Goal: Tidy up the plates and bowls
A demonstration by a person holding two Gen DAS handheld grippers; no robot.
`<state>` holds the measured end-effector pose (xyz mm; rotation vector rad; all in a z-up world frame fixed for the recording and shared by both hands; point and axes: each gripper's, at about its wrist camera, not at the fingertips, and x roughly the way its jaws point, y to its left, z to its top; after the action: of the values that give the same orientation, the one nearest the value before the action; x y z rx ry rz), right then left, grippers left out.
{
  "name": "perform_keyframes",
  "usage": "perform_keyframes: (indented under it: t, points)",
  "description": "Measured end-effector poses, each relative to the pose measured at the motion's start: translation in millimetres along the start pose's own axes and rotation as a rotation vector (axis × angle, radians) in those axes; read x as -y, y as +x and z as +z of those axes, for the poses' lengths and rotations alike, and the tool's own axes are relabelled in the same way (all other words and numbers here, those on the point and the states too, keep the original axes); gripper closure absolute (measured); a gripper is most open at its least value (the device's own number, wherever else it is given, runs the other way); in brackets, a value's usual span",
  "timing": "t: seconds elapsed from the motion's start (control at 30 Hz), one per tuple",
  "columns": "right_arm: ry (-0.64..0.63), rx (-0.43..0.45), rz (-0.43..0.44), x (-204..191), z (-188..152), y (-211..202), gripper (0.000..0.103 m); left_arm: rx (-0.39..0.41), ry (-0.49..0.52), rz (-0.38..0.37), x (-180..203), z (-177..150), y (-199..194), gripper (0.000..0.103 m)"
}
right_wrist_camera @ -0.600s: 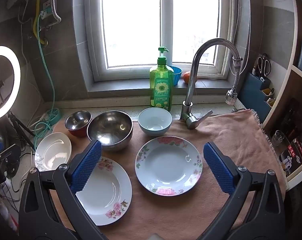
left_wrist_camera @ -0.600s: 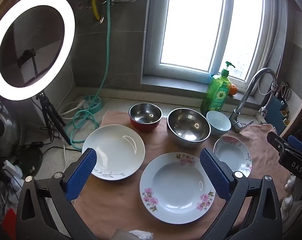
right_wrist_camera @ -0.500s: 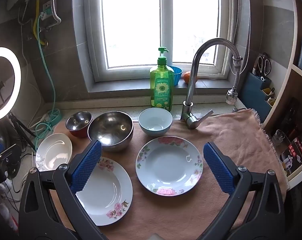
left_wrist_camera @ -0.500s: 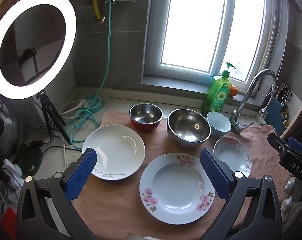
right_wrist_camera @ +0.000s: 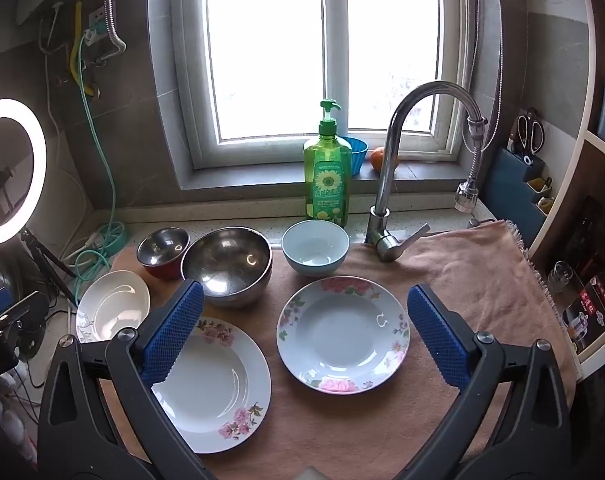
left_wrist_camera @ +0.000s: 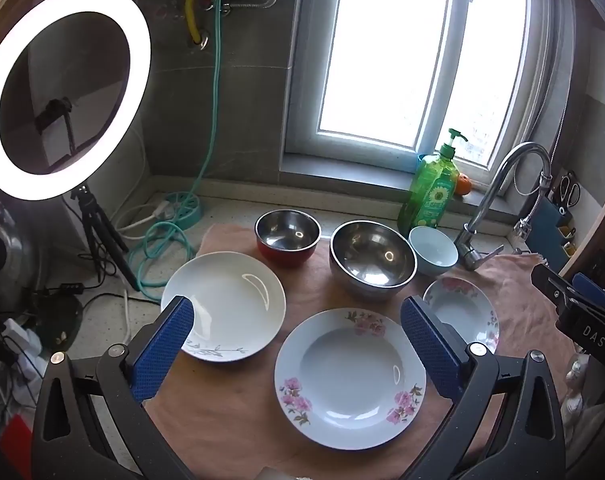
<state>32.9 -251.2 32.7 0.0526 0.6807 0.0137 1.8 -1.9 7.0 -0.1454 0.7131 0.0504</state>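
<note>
Plates & bowls sit on pink cloth [right_wrist_camera: 454, 272] by tap [right_wrist_camera: 386, 208]: white plate [left_wrist_camera: 222, 304] at 9 o'clock, partly behind left gripper [left_wrist_camera: 298, 344]; steel bowl [right_wrist_camera: 226, 266] at 12. Both claws wide, empty; right gripper [right_wrist_camera: 302, 336] blocks floral plate [right_wrist_camera: 210, 384] edge.

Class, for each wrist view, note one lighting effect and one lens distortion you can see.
Left wrist view: the ring light glows overexposed, and its glare streaks the white plate; edges curve, fisheye. Right wrist view: the window is blown out white, backlighting the soap bottle; the shelf bows.
</note>
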Motion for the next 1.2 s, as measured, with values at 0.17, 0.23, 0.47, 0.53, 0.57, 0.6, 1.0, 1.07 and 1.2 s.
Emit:
perform_keyframes:
  t: [0.17,0.23,0.47,0.53,0.57,0.6,1.0,1.07,1.2]
  points:
    - [0.001,-0.001,0.001,0.8,-0.9,0.6,0.0,0.001,0.0,-0.002,0.5,-3.2,-0.2,0.0]
    - [0.001,-0.001,0.0,0.9,-1.0,0.8,0.0,-0.001,0.0,-0.001,0.3,-2.8,0.4,0.0]
    - [0.008,-0.009,-0.002,1.8,-2.9,3.7,0.0,-0.007,0.005,-0.006,-0.2,-3.3,2.1,0.0]
    - [0.011,-0.011,-0.002,1.8,-3.8,3.9,0.0,-0.008,0.006,-0.008,0.3,-3.5,3.0,0.0]
    - [0.012,-0.012,-0.004,2.0,-4.1,4.2,0.0,-0.009,0.008,-0.009,0.5,-3.5,3.4,0.0]
    - [0.013,-0.013,-0.005,2.3,-4.4,4.4,0.0,-0.009,0.009,-0.009,0.6,-3.6,3.5,0.0]
    - [0.014,-0.016,-0.005,1.8,-4.7,5.2,0.0,-0.014,0.014,-0.012,2.3,-4.8,5.3,0.0]
    - [0.015,-0.017,-0.003,2.0,-4.8,5.3,0.0,-0.013,0.013,-0.011,2.4,-4.9,5.3,0.0]
    - [0.015,-0.02,-0.001,1.5,-5.4,6.0,0.0,-0.014,0.014,-0.012,2.5,-5.1,5.3,0.0]
